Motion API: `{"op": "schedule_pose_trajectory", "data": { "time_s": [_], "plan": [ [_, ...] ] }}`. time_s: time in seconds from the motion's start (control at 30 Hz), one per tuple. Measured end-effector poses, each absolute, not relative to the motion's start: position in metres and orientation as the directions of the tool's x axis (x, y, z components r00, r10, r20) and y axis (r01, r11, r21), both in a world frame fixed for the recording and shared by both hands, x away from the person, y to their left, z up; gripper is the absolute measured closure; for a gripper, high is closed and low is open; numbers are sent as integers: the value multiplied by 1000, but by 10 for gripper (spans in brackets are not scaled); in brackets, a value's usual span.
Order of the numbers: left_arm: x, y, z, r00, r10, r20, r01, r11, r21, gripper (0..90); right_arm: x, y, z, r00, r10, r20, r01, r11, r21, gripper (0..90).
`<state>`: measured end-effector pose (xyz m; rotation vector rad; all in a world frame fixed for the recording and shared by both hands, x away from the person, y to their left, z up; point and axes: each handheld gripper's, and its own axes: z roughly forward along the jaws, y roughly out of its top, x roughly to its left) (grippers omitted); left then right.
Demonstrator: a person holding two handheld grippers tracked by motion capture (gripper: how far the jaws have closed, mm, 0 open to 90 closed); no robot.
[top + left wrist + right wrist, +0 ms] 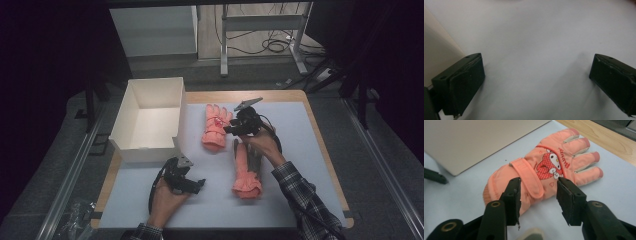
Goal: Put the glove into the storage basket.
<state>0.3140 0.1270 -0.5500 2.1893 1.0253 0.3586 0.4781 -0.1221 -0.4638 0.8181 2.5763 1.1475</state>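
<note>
Hovering: right hand-held gripper [538, 195] above the upper pink glove [541, 171], jaws parted at either side of its strapped wrist, pads not pressing it.
Upper glove place: table [310, 150] centre, fingers toward 12 o'clock, just right of the white box [150, 117].
Second glove [246, 172]: at 5 o'clock from the first, cuff toward 6 o'clock, partly under the right hand.
Left hand-held gripper [536, 82]: released, jaws wide over bare table, at 6 o'clock from the box.
</note>
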Motion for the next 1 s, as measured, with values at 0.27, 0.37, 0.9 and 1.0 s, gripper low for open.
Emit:
{"op": "schedule_pose_trajectory", "data": {
  "time_s": [0.27,0.37,0.9,1.0],
  "plan": [
    [314,127,-550,648,760,-39,570,-451,686,0,499,-105,-468,-813,581,41,427,545,721,567],
    [314,127,-550,649,760,-38,570,-453,685,0,507,-99,-473,-809,587,36,431,549,716,546],
    [314,127,-550,649,760,-39,570,-452,686,0,541,-76,-503,-777,625,73,520,573,634,490],
    [314,127,-550,649,760,-40,571,-451,686,0,543,-75,-508,-772,627,100,536,558,634,539]
  ]
}}
